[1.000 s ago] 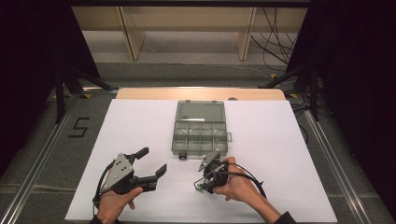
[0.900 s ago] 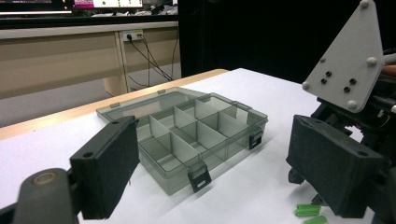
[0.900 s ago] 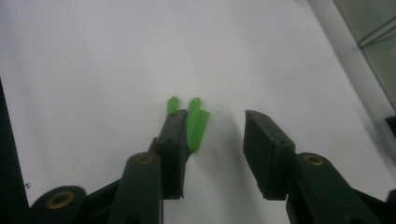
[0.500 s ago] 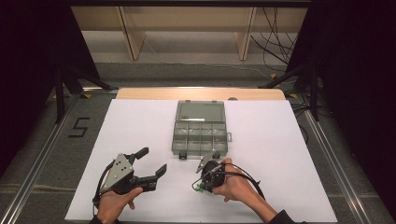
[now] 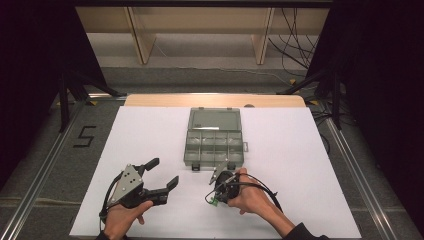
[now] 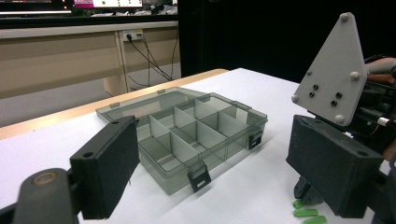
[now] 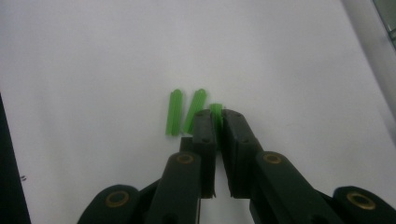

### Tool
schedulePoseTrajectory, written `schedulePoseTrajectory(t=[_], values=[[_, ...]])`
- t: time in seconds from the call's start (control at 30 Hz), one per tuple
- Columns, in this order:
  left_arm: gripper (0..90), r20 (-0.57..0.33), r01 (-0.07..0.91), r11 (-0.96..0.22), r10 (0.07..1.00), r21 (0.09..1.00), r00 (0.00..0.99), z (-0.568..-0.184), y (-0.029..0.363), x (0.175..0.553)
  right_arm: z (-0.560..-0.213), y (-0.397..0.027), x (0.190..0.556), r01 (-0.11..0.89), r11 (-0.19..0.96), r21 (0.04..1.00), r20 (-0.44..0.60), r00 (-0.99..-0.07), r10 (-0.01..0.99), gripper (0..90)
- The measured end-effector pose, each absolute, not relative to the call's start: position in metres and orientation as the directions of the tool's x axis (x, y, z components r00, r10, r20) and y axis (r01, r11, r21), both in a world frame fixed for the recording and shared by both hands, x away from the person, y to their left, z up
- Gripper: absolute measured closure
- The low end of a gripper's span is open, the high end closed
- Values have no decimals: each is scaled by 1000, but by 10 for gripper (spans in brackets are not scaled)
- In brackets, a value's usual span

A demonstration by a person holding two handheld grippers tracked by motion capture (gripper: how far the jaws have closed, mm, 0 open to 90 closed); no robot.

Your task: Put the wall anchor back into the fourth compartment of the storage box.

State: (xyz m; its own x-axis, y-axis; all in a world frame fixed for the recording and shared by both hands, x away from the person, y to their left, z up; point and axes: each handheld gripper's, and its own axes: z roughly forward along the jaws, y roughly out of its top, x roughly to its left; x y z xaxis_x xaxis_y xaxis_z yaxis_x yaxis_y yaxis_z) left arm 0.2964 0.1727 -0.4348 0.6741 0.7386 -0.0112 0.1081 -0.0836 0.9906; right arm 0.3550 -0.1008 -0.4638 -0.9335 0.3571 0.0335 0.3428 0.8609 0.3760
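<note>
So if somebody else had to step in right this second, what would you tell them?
Right gripper: shut on one small green plastic plug, at the white tabletop.
Left gripper: open, empty.
Two more green plugs lie beside it on the table.
The grey clear plastic compartment box sits open; its compartments look empty.
Done: one plug gripped. Left: probably carrying the plugs into the box.

I see the compartment box (image 5: pixel 213 140) at the middle of the surface (image 5: pixel 300 165), its lid lying open behind it. My left gripper (image 5: pixel 161 173) sits near-left of it, my right gripper (image 5: pixel 218 172) just before it, over small pegs (image 7: pixel 182 112) lying side by side.
</note>
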Motion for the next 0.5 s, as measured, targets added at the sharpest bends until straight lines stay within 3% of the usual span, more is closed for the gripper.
schedulePoseTrajectory(t=[0.5], values=[[161,-6,104,-88,739,991,674,-435,173,297,-437,-115,369,349,826,443,8,-922,386,842]])
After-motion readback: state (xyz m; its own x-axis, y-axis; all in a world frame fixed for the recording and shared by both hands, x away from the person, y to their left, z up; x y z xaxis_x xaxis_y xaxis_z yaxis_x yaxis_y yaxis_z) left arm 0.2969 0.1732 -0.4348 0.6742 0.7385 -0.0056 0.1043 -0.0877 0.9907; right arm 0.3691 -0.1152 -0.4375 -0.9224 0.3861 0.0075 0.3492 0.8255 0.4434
